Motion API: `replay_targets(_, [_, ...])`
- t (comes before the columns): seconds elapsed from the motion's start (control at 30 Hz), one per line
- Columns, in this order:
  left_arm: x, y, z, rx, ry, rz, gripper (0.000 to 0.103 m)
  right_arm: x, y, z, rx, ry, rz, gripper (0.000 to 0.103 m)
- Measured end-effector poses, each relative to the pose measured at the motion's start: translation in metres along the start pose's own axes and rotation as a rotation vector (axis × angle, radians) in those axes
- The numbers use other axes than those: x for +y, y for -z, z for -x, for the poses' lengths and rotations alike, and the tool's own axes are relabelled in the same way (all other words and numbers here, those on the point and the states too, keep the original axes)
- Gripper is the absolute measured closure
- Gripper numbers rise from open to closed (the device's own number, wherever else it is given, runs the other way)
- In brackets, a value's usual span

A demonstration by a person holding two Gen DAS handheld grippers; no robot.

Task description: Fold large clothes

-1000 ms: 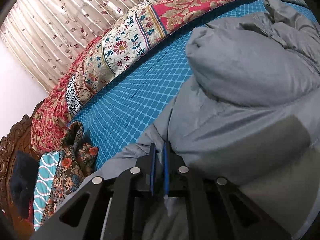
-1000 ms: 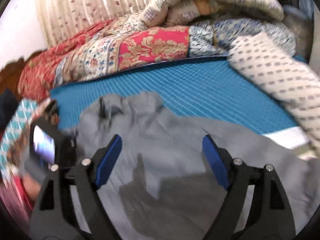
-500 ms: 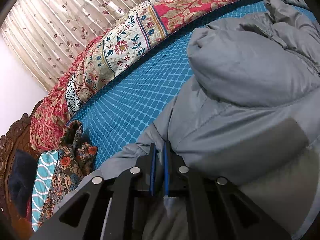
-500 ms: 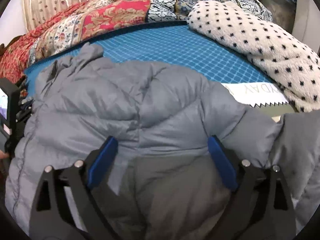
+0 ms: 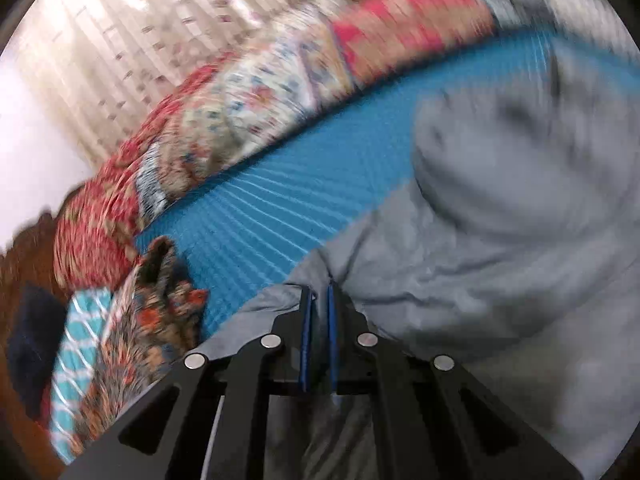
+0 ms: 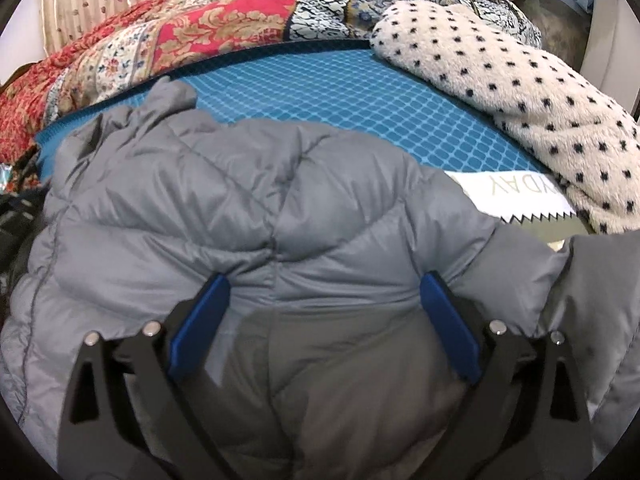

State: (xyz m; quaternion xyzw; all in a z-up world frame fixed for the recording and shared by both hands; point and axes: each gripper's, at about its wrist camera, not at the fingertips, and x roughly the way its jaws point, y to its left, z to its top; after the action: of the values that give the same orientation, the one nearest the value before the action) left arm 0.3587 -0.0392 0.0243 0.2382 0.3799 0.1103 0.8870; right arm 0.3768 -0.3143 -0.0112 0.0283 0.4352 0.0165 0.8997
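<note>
A grey puffer jacket point(image 6: 224, 208) lies bunched on a bed with a blue patterned sheet point(image 6: 360, 96). In the left wrist view the jacket point(image 5: 520, 216) fills the right side, blurred. My left gripper point(image 5: 319, 300) is shut on a fold of the jacket's edge. My right gripper point(image 6: 324, 292) is open wide, its blue pads point(image 6: 200, 320) resting against the padded jacket on either side of a bulge, gripping nothing.
A red floral quilt point(image 6: 192, 40) lies along the far side of the bed. A cream spotted fleece blanket point(image 6: 520, 92) lies at the right. Patterned clothes point(image 5: 152, 320) are heaped at the left by a wooden headboard point(image 5: 20, 264). A curtain point(image 5: 120, 40) hangs behind.
My right gripper has moved in low over the jacket, staying open. My left gripper still holds the jacket edge and is now moving, blurring its view.
</note>
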Motion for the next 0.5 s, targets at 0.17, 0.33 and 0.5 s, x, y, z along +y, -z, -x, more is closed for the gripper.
replay_targets(0.17, [0.014,0.021,0.089,-0.041,0.237,0.162,0.103,0.001,-0.002,0.003,0.001,0.004,0.003,0.010])
replay_targets(0.33, [-0.031,0.078,0.126,0.034,0.343,0.130,0.103,-0.015,0.002,0.081,-0.123,-0.206,-0.085,0.023])
replay_targets(0.5, [-0.057,0.104,0.130,0.064,0.288,0.086,0.103,-0.095,0.067,0.185,-0.277,-0.327,-0.290,0.038])
